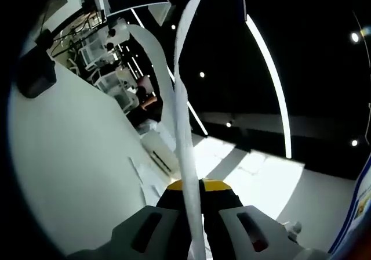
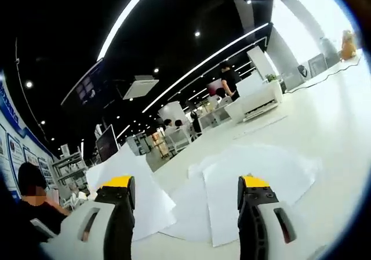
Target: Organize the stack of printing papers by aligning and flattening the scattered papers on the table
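Observation:
My left gripper [image 1: 192,186] is shut on white printing paper [image 1: 182,109]. The sheets stand edge-on between its yellow-tipped jaws and curl upward through the left gripper view. In the right gripper view, several white sheets [image 2: 249,176] lie scattered and overlapping on the white table [image 2: 336,150]. One sheet [image 2: 130,184] sticks out at an angle on the left. My right gripper [image 2: 186,186] hovers open just above these sheets, a jaw on either side, with nothing between them.
A seated person [image 2: 32,199] is at the left edge of the right gripper view. People [image 2: 229,77] stand among white desks and shelves far behind. A cable [image 2: 333,68] runs across the table's far right. A dark box [image 1: 35,74] sits by the white surface [image 1: 75,173].

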Available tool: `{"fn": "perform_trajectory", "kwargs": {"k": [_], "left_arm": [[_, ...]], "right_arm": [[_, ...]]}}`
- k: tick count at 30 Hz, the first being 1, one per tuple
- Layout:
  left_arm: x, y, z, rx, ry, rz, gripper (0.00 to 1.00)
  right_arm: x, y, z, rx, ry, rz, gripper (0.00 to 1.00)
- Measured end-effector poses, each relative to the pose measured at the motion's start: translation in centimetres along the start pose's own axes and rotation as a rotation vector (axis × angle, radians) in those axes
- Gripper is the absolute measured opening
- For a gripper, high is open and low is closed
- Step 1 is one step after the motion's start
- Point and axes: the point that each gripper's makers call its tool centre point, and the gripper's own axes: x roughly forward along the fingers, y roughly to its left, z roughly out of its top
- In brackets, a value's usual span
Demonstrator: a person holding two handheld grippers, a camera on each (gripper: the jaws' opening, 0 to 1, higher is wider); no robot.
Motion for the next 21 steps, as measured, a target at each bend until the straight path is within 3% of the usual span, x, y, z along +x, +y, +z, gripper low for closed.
{"fn": "perform_trajectory", "kwargs": {"k": [3,6,21], "left_arm": [[-0.1,-0.3,-0.1,0.007,-0.002,0.000,0.06],[0.0,-0.3,0.1,-0.098,-0.014,-0.004,0.06],[0.0,-0.4,0.2,-0.093,-0.017,-0.006,0.06]], "right_arm": [[-0.7,-1.0,1.0,0.002,-0.023,-0.021,0.67],[-1.2,-2.0,1.7,0.000,-0.039,-0.045,0.67],[-3.0,-6.4,1.8,-0.008,-0.030,-0.159,0.67]]}}
